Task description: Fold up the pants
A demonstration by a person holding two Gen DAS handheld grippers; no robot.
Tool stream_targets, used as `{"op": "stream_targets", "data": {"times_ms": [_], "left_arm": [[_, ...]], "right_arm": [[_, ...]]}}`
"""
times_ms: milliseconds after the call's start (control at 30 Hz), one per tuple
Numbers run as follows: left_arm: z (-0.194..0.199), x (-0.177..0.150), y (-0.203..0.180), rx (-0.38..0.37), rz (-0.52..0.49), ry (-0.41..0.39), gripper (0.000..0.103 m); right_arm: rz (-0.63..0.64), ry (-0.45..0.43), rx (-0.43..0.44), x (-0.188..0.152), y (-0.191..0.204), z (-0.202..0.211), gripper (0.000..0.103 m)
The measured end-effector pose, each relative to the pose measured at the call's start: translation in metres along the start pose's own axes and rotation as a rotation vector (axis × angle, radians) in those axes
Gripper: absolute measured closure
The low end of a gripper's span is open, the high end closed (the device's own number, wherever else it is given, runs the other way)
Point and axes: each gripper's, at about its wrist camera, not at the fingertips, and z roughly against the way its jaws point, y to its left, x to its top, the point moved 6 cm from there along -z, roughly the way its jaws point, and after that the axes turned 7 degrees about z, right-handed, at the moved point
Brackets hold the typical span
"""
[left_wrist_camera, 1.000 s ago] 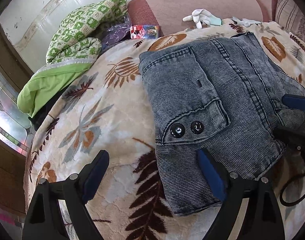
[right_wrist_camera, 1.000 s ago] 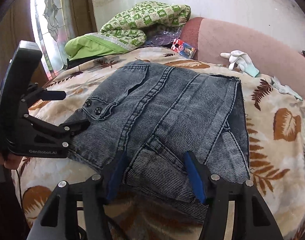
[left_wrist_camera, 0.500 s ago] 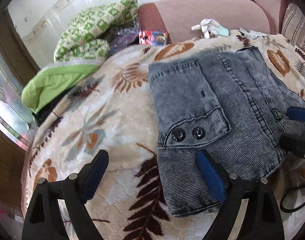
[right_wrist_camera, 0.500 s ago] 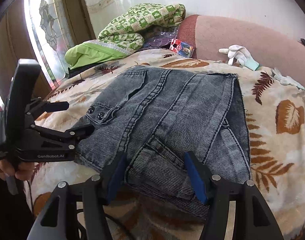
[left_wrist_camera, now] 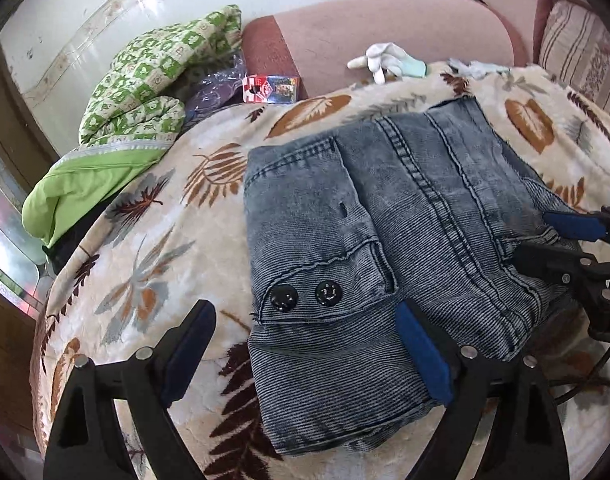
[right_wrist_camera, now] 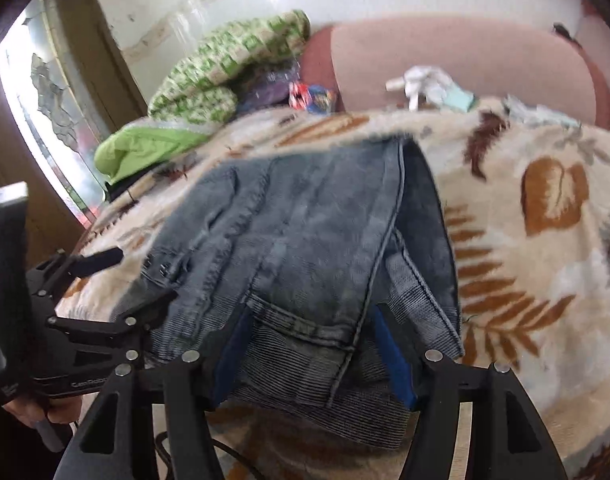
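Observation:
Grey-blue denim pants point(left_wrist_camera: 385, 232) lie folded into a compact stack on a leaf-patterned blanket point(left_wrist_camera: 137, 264). My left gripper point(left_wrist_camera: 305, 356) is open, its right finger over the near left corner of the stack by two black buttons point(left_wrist_camera: 305, 296). My right gripper point(right_wrist_camera: 313, 356) is open with the near edge of the pants point(right_wrist_camera: 305, 248) between its fingers; that view is blurred. Each gripper shows in the other's view, the right one point(left_wrist_camera: 561, 240) and the left one point(right_wrist_camera: 105, 288).
A green checked quilt point(left_wrist_camera: 153, 92) and a lime cloth point(left_wrist_camera: 85, 184) lie at the far left. A red packet point(left_wrist_camera: 270, 88) and white gloves point(left_wrist_camera: 389, 60) rest by the pink sofa back point(left_wrist_camera: 385, 28). A glass door point(right_wrist_camera: 49, 120) stands left.
Both grippers have moved in closer to the near edge of the pants. The right wrist view has swung and blurred, and the pants' near edge now sits between the right fingers.

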Motion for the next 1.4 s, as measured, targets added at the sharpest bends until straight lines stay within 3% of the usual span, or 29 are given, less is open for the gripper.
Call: {"op": "stream_targets", "data": {"times_ms": [67, 167, 300, 433, 633, 867, 1067, 1200, 1400], "left_arm": [[-0.005, -0.002, 0.005, -0.003, 0.037, 0.021, 0.001], [-0.019, -0.006, 0.011, -0.053, 0.110, 0.079, 0.000], [-0.015, -0.005, 0.000, 0.016, 0.000, 0.018, 0.000], [-0.008, -0.007, -0.003, 0.063, -0.013, -0.022, 0.000], [-0.009, -0.014, 0.014, -0.013, 0.151, 0.027, 0.000], [-0.002, -0.021, 0.017, -0.016, 0.217, 0.030, 0.000], [0.001, -0.025, 0.026, -0.122, 0.281, 0.133, 0.000], [0.004, -0.029, 0.031, -0.152, 0.343, 0.123, 0.000], [0.014, -0.020, 0.016, -0.029, 0.174, 0.041, 0.000]], "right_arm": [[0.001, -0.001, 0.003, -0.001, -0.002, -0.002, 0.037], [-0.001, 0.009, 0.018, -0.004, -0.004, -0.005, 0.036], [-0.007, 0.012, 0.030, -0.005, -0.008, -0.010, 0.036], [-0.008, 0.003, 0.033, -0.007, -0.008, -0.010, 0.036], [-0.013, -0.008, 0.034, -0.009, -0.007, -0.008, 0.036], [-0.015, -0.006, 0.040, -0.010, -0.009, -0.006, 0.036], [-0.016, -0.010, 0.055, -0.012, -0.010, -0.004, 0.036], [-0.023, -0.010, 0.057, -0.014, -0.010, -0.002, 0.036], [-0.039, -0.001, 0.059, -0.013, -0.010, -0.001, 0.036]]}}
